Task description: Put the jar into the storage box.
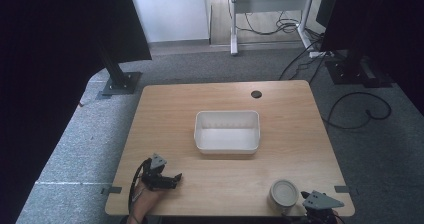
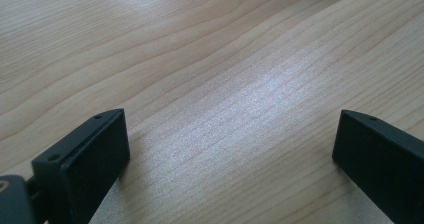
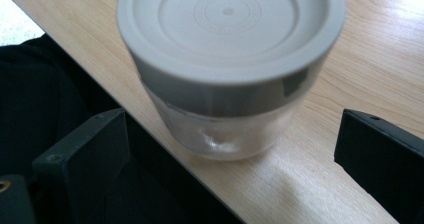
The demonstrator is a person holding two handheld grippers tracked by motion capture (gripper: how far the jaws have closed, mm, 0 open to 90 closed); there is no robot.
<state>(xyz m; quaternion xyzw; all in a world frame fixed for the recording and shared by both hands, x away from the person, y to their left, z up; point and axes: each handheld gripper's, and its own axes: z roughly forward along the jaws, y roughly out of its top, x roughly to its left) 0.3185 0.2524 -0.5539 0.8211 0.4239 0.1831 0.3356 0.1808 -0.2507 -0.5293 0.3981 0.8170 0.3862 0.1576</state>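
Note:
A clear glass jar (image 1: pixel 283 194) with a grey screw lid stands upright near the table's front edge at the right. In the right gripper view the jar (image 3: pixel 230 84) looms close, just ahead of the wide-apart jaws and not between them. My right gripper (image 1: pixel 309 209) is open at the front right corner, beside the jar. My left gripper (image 1: pixel 172 179) lies low over the front left of the table, held by a hand, open. Its view has bare wood (image 2: pixel 220 94) between the two black jaws.
A white rectangular plastic bin (image 1: pixel 227 132) sits empty at the table's middle. A dark cable hole (image 1: pixel 256 94) marks the far edge. The table's front edge (image 3: pixel 150 134) runs just under the jar. Beyond lie grey carpet, cables and stand bases.

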